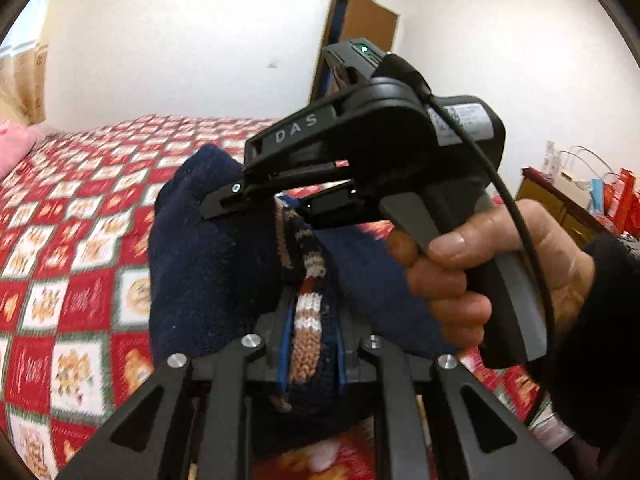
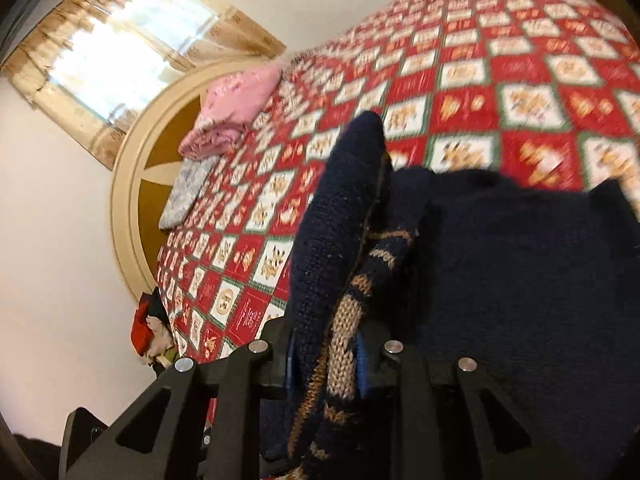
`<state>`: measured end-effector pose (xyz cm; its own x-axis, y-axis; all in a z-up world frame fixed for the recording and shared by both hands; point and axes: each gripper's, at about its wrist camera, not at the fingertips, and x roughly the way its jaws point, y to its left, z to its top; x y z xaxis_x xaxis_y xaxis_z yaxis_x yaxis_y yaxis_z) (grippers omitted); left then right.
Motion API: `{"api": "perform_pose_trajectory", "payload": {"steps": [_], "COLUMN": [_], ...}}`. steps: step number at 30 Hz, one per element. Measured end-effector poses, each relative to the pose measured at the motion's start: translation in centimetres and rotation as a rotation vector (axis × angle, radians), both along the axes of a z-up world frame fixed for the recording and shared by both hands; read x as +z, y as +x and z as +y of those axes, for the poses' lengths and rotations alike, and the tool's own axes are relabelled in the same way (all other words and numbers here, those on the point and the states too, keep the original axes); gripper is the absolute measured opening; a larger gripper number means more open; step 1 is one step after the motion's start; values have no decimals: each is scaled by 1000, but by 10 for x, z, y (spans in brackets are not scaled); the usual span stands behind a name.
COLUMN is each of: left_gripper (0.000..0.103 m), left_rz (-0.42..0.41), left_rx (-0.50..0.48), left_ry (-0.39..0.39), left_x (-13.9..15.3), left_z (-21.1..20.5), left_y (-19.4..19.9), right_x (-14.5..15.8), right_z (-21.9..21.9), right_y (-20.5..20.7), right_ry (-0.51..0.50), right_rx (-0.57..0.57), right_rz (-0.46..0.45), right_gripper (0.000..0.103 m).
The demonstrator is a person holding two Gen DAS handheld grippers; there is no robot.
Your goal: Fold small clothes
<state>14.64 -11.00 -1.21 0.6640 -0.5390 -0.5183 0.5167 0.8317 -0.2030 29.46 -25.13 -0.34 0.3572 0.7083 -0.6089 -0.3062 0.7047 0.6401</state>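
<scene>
Left wrist view: bed with red-and-white checked cover is filling the frame, white walls and brown door sitting behind. Navy knit garment with a tan-and-white striped band is hanging above the cover, bunched, not lying flat. Right tongs are crossing the middle of this view, a hand squeezing the handle, jaws clenching on the garment's upper edge by the band. Left tongs at the bottom are also clenching on the knit, striped band running straight between the blue pads.

Right wrist view: same bed, headboard, pink pillow and curtained window showing far off. Garment is draping over most of the lower right, blurred. Right tongs are gripping the striped edge here too.

Step in hand, by my read: both tongs are pinching neighbouring spots on one edge, lifting the garment clear of the bed to start or carry a fold. Next move is likely calling for spreading the two grips apart, laying the knit flat on the cover, then bringing the held edge over. Risk: bunched fabric folding crooked.
</scene>
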Motion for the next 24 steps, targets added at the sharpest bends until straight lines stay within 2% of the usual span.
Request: {"api": "perform_pose_trajectory", "payload": {"steps": [5, 13, 18, 22, 24], "left_gripper": [17, 17, 17, 18, 18], "left_rz": [-3, 37, 88, 170, 171], "left_rx": [-84, -161, -166, -165, -165], "left_ry": [-32, -7, 24, 52, 64], "left_x": [17, 6, -12, -33, -34], "left_z": [-53, -117, -134, -139, -142], "left_y": [-5, -6, 3, 7, 3], "right_x": [13, -12, -42, -71, -76], "right_z": [-63, -134, -151, -151, -155], "right_y": [-12, -18, -14, -10, -11], "right_ry": [-30, -91, -130, -190, -170], "right_rx": [-75, -164, -188, -189, -193], "right_rz": [-23, 13, 42, 72, 56], "right_gripper": [23, 23, 23, 23, 23]}}
